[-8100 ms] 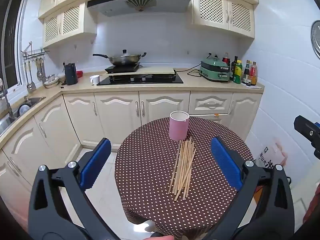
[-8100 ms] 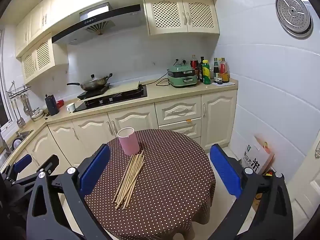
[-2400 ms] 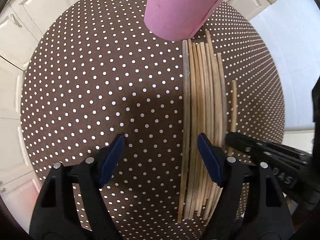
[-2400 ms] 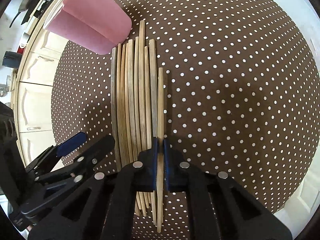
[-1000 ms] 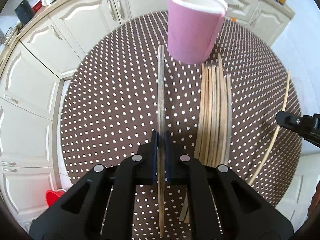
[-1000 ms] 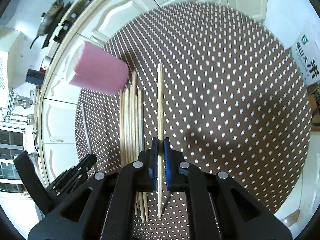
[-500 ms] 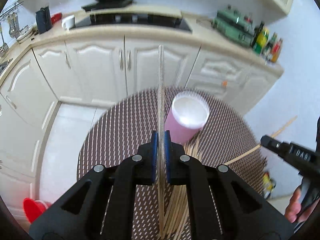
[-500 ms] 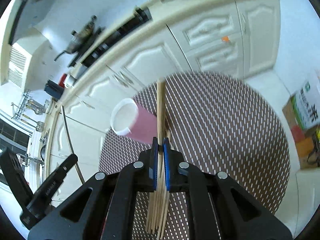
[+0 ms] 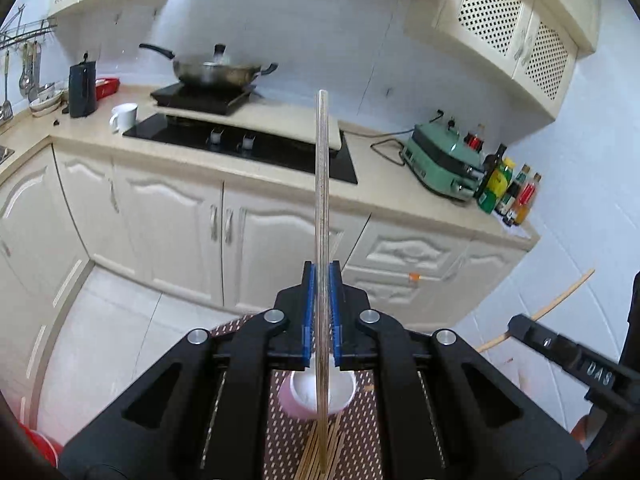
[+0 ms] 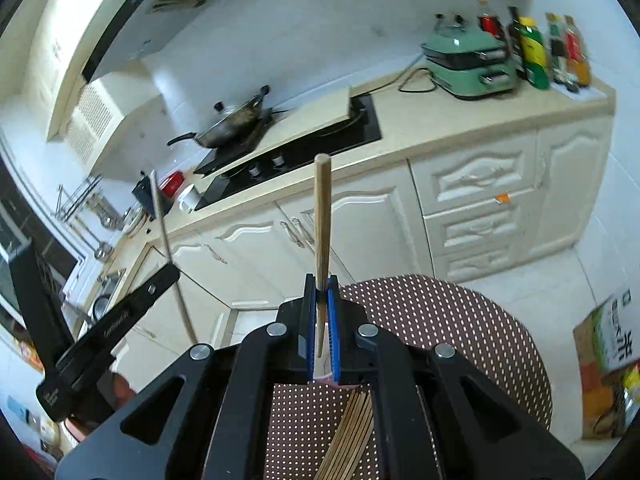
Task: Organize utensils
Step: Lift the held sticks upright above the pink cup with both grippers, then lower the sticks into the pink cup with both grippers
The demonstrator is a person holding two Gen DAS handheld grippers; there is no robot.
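Your left gripper (image 9: 322, 312) has its jaws clamped on a single chopstick (image 9: 322, 200), which runs up the middle of the left wrist view past the blue pads and points toward the far kitchen counter (image 9: 380, 172); its near end hangs over the pink cup (image 9: 316, 398). That cup stands on the dotted brown surface (image 9: 280, 440), just beyond the loose chopsticks (image 9: 320, 452) lying there. Your right gripper (image 10: 320, 312) likewise has its jaws pinched on another chopstick (image 10: 321, 220), whose thick end points at the counter while its thin tip sits between the pads. In the right wrist view only a sliver of the cup's pink rim shows beneath the jaws, and the remaining pile (image 10: 350, 440) lies near, on the spotted cloth. Each gripper appears in the other's view: the right one at the right edge with its stick angled upward, the left one at the left edge with its stick standing steeply. A wok (image 9: 218, 70) sits on the far stove, and a green appliance (image 9: 444, 160) stands to the right beside some bottles (image 9: 508, 188).
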